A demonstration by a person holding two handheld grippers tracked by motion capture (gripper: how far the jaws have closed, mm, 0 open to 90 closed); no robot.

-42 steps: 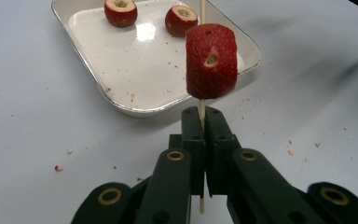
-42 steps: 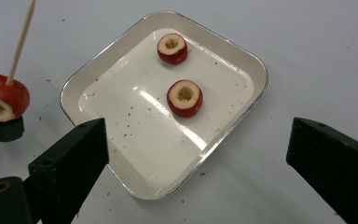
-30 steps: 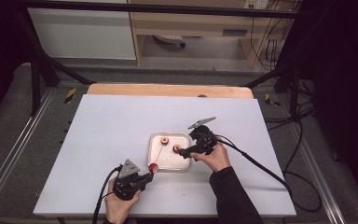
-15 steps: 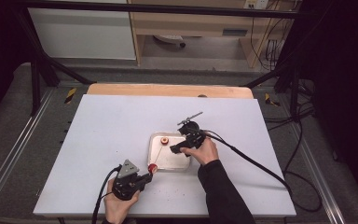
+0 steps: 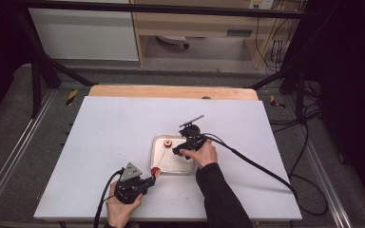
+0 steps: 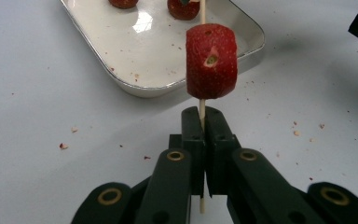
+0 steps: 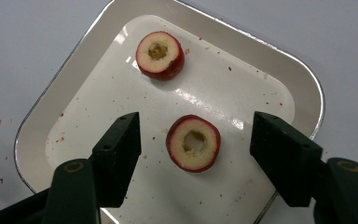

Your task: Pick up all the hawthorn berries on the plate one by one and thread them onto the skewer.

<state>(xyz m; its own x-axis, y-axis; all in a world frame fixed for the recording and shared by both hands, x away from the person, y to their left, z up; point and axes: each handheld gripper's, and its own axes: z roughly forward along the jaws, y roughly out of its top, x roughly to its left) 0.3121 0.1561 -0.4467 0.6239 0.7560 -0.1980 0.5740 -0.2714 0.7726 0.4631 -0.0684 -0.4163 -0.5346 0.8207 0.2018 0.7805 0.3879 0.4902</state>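
Two apple slices [image 7: 193, 143] lie in the tray [image 7: 303, 84]; right gripper [image 7: 196, 154] hangs over it, jaws closing, straddling one untouched; left gripper [image 6: 204, 135], beside the tray, clamps a skewer [image 6: 202, 108] upright

Black claws [image 7: 193, 154] with brass-ringed pivots, trailing black cables, one black sleeve [image 5: 221, 194]

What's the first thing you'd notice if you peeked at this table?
A red fruit piece speared on a thin wooden stick, which the left gripper pinches upright. Beyond it sits a white tray with two cored fruit slices; the right gripper, its jaws just closing, brackets the nearer slice without touching.
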